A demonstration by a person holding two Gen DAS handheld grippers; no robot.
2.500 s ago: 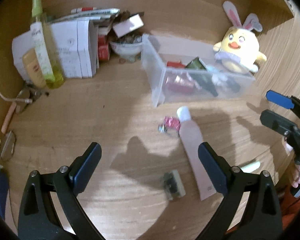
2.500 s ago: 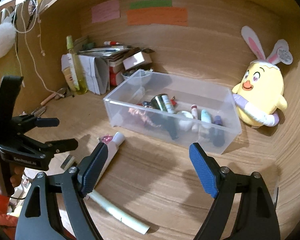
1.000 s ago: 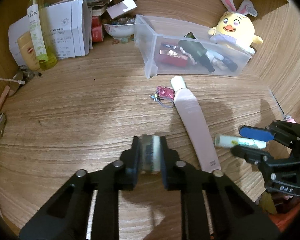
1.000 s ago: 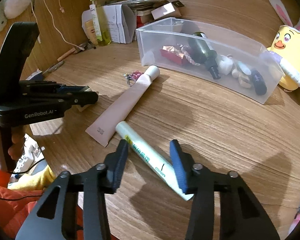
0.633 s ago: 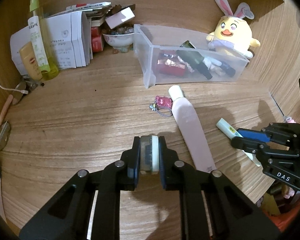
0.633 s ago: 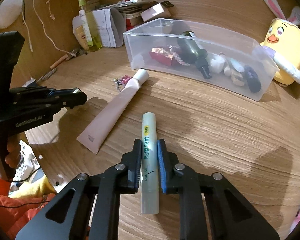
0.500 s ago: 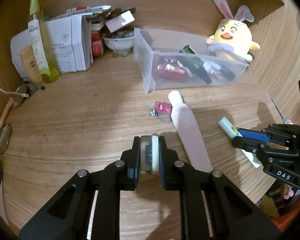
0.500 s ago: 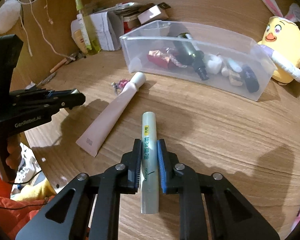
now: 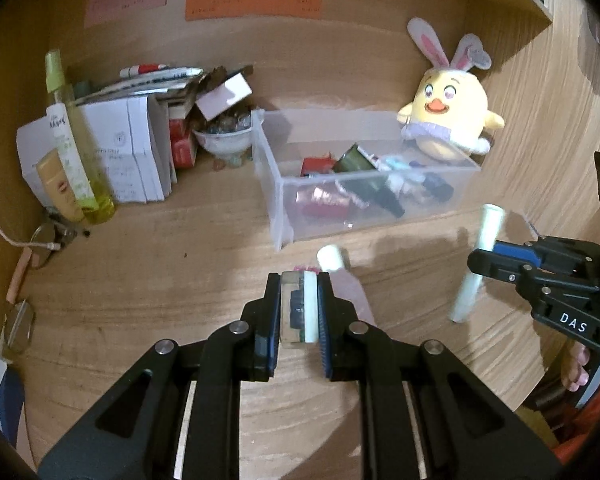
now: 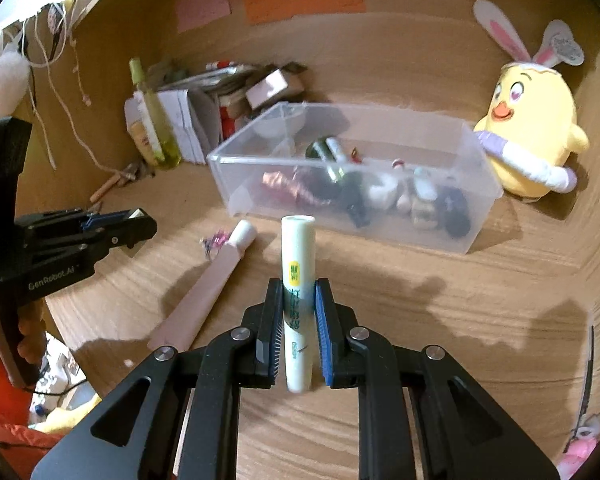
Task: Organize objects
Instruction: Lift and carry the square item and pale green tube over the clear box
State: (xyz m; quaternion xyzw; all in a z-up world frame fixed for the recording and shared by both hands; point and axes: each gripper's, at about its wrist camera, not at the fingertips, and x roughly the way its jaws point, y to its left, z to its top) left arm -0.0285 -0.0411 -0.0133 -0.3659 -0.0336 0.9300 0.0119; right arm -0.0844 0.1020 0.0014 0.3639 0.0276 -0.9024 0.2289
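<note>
My left gripper (image 9: 299,280) is shut on a small flat white-and-dark case (image 9: 296,309), held above the wooden desk. My right gripper (image 10: 299,286) is shut on a pale green tube (image 10: 297,264) that sticks out past the fingers; from the left wrist view this tube (image 9: 480,260) hangs tilted in the air at the right. A clear plastic bin (image 9: 276,184) (image 10: 236,184) with several small items stands ahead of both. A long pink tube (image 10: 204,296) with a white cap (image 9: 329,258) lies on the desk in front of the bin, beside a small pink keyring trinket (image 10: 216,238).
A yellow chick plush with rabbit ears (image 9: 448,120) (image 10: 532,136) sits right of the bin. At the back left stand a tall yellow-green spray bottle (image 9: 72,148), white folded boxes (image 9: 128,152) and a bowl (image 9: 224,140). Glasses and a cable (image 9: 28,240) lie along the left edge.
Both grippers have risen off the desk with their objects. The right jaws closed on the green tube and lifted it, turning it to point toward the bin. The bin now looks nearer.
</note>
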